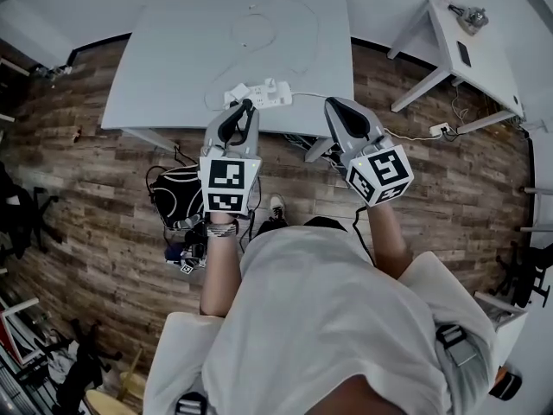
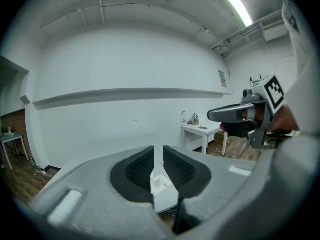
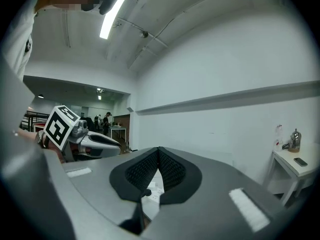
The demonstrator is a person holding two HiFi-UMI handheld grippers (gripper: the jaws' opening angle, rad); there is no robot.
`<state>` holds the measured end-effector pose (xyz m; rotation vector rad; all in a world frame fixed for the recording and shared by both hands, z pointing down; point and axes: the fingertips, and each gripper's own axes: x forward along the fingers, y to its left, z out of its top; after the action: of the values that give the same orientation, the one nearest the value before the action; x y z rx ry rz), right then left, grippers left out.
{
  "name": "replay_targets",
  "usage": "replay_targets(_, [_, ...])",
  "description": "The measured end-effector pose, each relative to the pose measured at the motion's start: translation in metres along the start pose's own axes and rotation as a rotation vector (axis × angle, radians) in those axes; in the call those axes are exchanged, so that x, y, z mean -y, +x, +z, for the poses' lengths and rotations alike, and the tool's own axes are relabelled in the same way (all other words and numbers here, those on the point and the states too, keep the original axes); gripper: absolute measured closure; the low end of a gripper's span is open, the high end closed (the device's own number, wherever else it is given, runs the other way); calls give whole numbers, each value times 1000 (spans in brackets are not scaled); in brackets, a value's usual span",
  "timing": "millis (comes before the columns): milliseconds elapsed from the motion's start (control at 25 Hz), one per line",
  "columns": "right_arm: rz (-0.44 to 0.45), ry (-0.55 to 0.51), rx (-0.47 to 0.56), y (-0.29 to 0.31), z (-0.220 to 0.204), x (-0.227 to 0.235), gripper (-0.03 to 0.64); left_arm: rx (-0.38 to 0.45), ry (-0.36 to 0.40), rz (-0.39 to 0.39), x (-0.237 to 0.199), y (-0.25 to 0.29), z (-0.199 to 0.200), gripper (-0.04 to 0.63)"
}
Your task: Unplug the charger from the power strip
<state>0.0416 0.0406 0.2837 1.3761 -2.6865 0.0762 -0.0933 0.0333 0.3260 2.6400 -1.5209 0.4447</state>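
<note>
I hold both tongs out level over the near edge of the pale grey rectangular tabletop (image 1: 173, 67), with the person's white-shirted body below them in the head view. The left gripper (image 1: 242, 109) has its black ribbed pads (image 2: 140, 169) released, a narrow slit standing between them and nothing pinched. Through that slit, in the left gripper view, I see the long white plastic power strip (image 2: 164, 195) lying beyond and below the tips, not touched by either pad. The small white block-shaped charger (image 1: 271, 86) sits plugged into the top of the strip near its middle. The strip lies flat along the front edge of the table, just ahead of the left gripper's tips and to the left of the right gripper (image 1: 333, 105). The right gripper is clenched on nothing, its pad tips meeting in the right gripper view, and it hangs just off the table's right front corner, clear of the strip. The two tongs are near each other, side by side, each with its black-and-white marker cube turned up towards me. Under the table on the brown wood-plank floor (image 1: 104, 197) lies a black bag (image 1: 177, 199), and a small white side table (image 1: 471, 54) stands well apart at the right
</note>
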Motion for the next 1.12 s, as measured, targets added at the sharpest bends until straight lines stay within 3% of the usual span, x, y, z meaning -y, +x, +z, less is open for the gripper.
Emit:
replay_targets(320, [-12, 39, -56, 33, -26, 15, 614, -65, -64, -82, -18, 31, -28, 515])
replay_targets(600, [10, 68, -89, 66, -45, 28, 614, -138, -55, -162, -21, 61, -47, 499])
replay_targets(1120, [93, 101, -213, 123, -98, 52, 611, -262, -59, -231, -20, 119, -83, 456])
